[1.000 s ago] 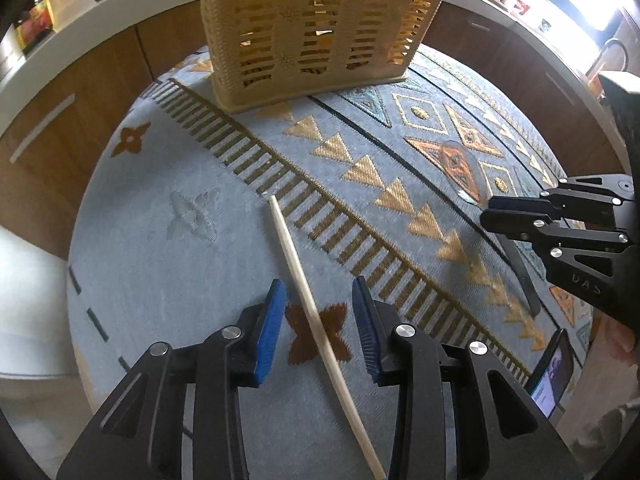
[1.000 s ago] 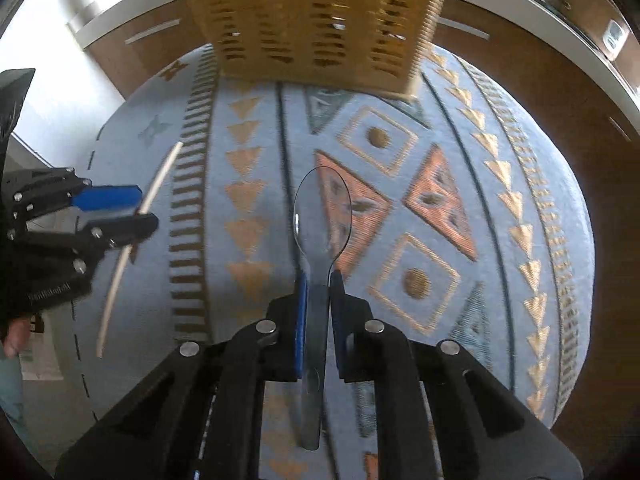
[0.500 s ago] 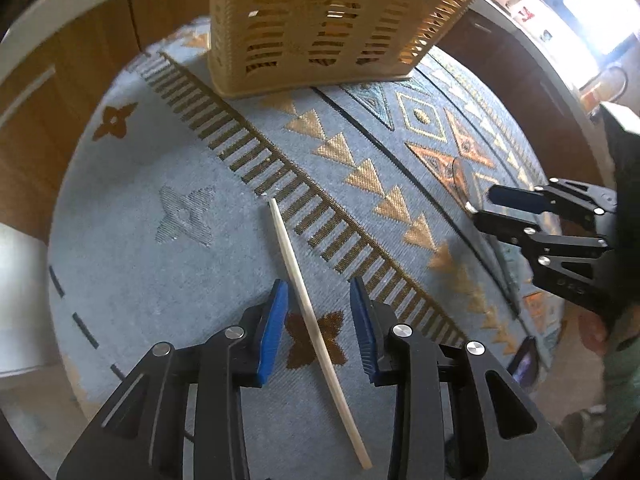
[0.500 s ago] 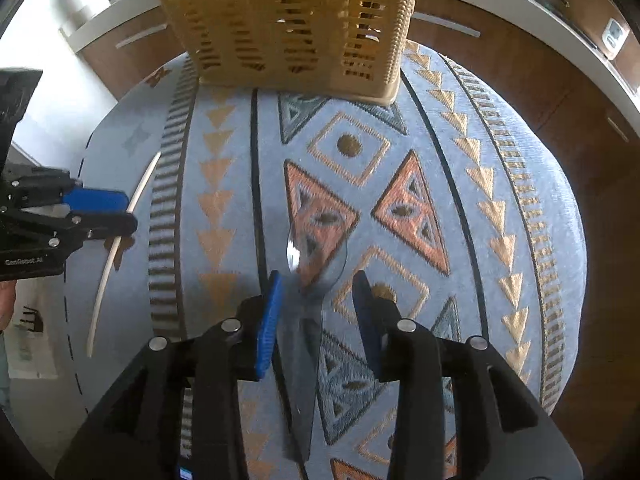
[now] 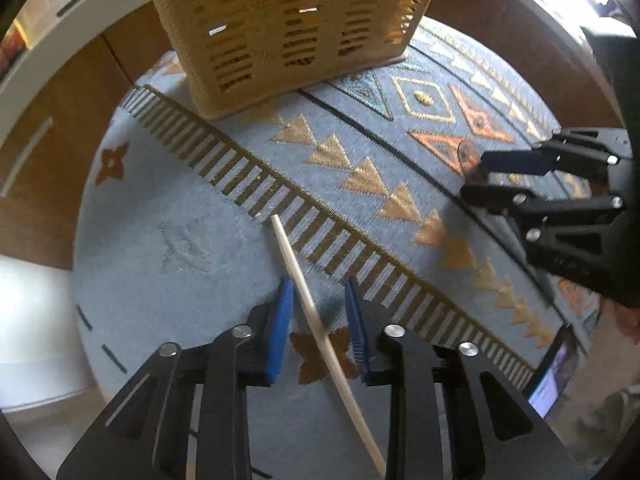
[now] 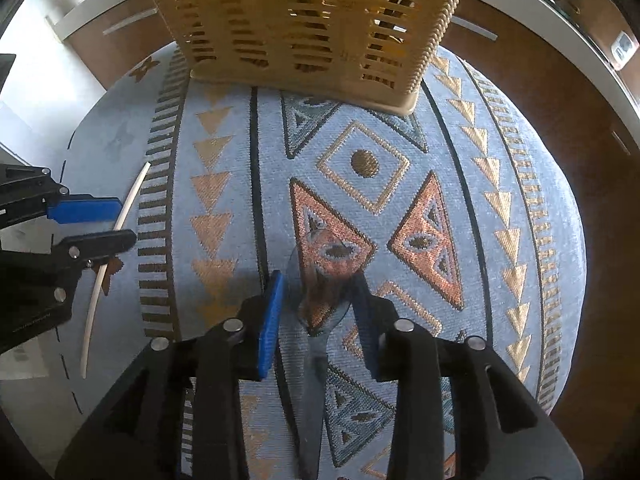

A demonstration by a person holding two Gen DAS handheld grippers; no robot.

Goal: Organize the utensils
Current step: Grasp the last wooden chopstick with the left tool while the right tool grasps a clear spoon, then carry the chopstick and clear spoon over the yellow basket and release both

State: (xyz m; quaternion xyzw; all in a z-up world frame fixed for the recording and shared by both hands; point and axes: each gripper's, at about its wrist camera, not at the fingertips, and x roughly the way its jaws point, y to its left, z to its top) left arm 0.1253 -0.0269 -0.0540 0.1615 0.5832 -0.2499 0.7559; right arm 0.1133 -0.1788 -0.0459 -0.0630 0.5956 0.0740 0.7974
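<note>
Underneath everything, a round counter point(image 6: 532, 208) wears a pale blue cloth woven with gold and orange triangles, and brown cabinets ring it. At its far side stands a tall yellow slatted basket point(image 5: 288, 20), upright and the likely home for the utensils.

Both sets of tongs are open and hold nothing. The left tongs point(image 5: 318, 316) straddle a pale wooden chopstick point(image 5: 298, 276) that lies flat on the cloth, running from between the blue pads towards the striped band; it sits closer to the left pad. The right tongs point(image 6: 318, 296) straddle a clear plastic spoon point(image 6: 316, 360), also flat on the cloth, its bowl between the fingertips and its handle running back under the tool.

Both utensils look light. The chopstick seems stiff, thin and round, so it may roll or pivot when pinched; a hold near its middle should keep it level. The spoon looks smooth and slightly flexible, and hard to see against the pattern. Its narrow neck, just behind the bowl, seems the surest place to grip, since the wide bowl could slip or tip.
</note>
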